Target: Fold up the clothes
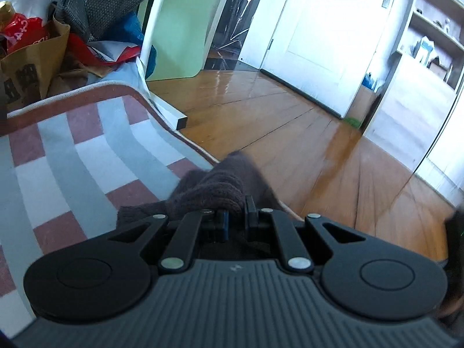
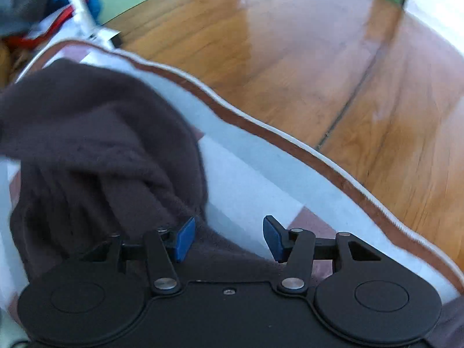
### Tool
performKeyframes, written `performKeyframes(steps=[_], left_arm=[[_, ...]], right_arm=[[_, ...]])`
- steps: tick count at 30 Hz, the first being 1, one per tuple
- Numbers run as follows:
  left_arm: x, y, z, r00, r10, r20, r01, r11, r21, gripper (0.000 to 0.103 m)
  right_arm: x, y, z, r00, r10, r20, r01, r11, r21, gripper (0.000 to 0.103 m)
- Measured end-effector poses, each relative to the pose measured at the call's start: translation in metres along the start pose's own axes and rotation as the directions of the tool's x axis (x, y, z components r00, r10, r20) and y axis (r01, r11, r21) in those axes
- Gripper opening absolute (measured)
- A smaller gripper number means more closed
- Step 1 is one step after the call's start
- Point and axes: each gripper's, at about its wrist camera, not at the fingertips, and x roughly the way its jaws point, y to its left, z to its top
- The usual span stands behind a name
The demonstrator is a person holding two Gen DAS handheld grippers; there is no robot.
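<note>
Left wrist: tool (image 1: 235,213) pinching sweater (image 1: 214,185)

sweater (image 2: 95,145) on rug (image 2: 261,174), floor (image 2: 290,58) beyond

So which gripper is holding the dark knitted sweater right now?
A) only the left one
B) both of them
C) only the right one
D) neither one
A: the left gripper has its jaws pinched shut on a bunch of the dark knitted sweater, while the right gripper has its blue-padded jaws spread wide apart, with nothing clamped between them, over the sweater and checked rug.
</note>
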Motion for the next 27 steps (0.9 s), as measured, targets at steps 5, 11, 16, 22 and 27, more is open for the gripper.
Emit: performKeyframes(steps=[5, 11, 16, 22, 27], left_arm=[[-0.006, -0.001, 0.029, 0.996, -0.02, -0.085, 0.021, 1.0, 0.012, 0.008], [-0.041, 0.016, 0.038, 0.993, 0.039, -0.113, -0.024, 0.991, 0.133, 0.008], [-0.06, -0.02, 0.025, 0.994, 0.061, -0.087, -0.026, 0.933, 0.358, 0.008], [-0.069, -0.036, 0.052, 0.998, 0.021, -0.053, -0.006, 0.959, 0.283, 0.008], [-0.066, -0.006, 0.076, 0.998, 0.054, -0.022, -0.05, 0.987, 0.15, 0.008]], right_arm=[[0.0, 0.014, 0.004, 0.995, 0.084, -0.053, -0.086, 0.996, -0.034, 0.056], [-0.027, 0.015, -0.01, 0.994, 0.083, -0.066, -0.087, 0.995, -0.053, 0.056], [-0.052, 0.027, -0.008, 0.998, 0.059, 0.013, -0.058, 0.996, -0.068, 0.057], [-0.076, 0.04, -0.007, 0.994, 0.054, 0.09, -0.047, 0.996, -0.079, 0.057], [-0.085, 0.041, -0.015, 0.993, 0.021, 0.113, -0.006, 0.991, -0.135, 0.058]])
